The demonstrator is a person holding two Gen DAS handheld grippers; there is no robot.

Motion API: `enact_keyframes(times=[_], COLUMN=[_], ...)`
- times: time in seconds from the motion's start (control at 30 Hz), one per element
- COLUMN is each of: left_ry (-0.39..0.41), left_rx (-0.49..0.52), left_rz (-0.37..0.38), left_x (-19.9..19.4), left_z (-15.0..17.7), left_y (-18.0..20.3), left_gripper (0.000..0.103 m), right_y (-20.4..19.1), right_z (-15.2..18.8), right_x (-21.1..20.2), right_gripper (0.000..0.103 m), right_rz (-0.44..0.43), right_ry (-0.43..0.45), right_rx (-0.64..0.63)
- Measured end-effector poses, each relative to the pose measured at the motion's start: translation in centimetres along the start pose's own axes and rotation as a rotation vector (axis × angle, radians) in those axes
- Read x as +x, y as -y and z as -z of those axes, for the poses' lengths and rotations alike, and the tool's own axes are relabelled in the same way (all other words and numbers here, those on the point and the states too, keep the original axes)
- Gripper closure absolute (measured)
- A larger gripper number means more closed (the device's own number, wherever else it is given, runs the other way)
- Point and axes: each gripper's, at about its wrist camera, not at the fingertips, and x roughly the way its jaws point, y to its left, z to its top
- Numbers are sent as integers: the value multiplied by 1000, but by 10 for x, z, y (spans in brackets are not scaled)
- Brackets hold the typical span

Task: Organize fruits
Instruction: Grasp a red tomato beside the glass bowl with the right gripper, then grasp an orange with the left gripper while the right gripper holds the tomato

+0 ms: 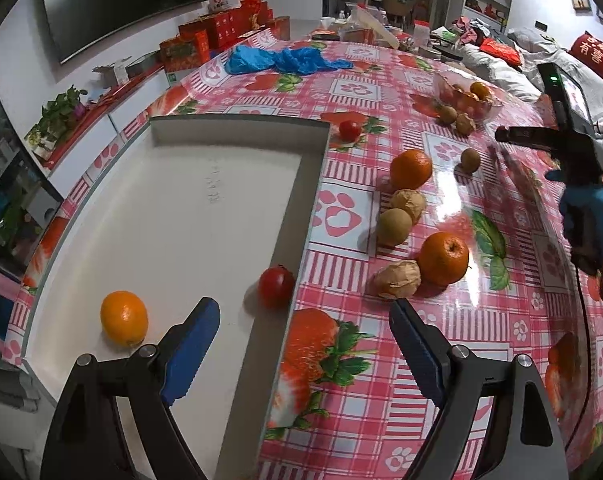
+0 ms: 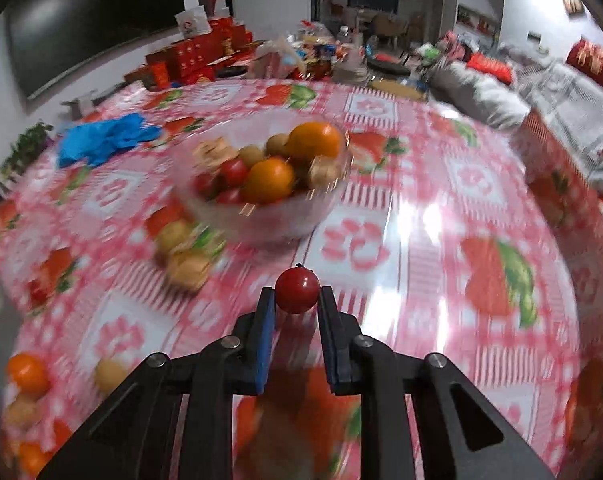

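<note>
table (image 1: 381, 420): strawberry-print cloth | white tray (image 1: 173, 216) | loose fruit | clear bowl (image 2: 285, 224) | blue gloves (image 1: 285, 60)

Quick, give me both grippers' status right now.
Left gripper: open, holding nothing, above the white tray's edge.
Right gripper: closed on a small red tomato.
</note>
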Motion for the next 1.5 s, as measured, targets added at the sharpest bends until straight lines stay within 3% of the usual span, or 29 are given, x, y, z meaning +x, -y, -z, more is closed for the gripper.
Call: enact_keyframes(times=[0.33,0.53,0.73,1.0,1.1,1.23,1.5], left_ry=[27,60,77,22,25,3,-17], left_rx=[90,135,224,217,222,179,93], left_rz=[17,17,18,-2,-18,64,126], left_x=[1,-4,1,33,37,39,25], left_z=[3,-5,-8,-17,-19,-21,-10], left_y=[33,55,86,105,108,103,88], left_gripper=[15,15,15,16,33,61,64], right_y=[-13,-18,-14,-8,-6,-6,-2], right_z=[91,134,150,159,161,162,168], right_x=[-60,-84,-97,-103,-104,-105,-114], right_gripper=[80,80,80,80,80,80,80], right_rz=[-146,-128,-125,-134,-139,-145,-160], right_ry=[-66,-22,-1,1,2,1,10], right_rx=[61,67,87,96,101,101,115])
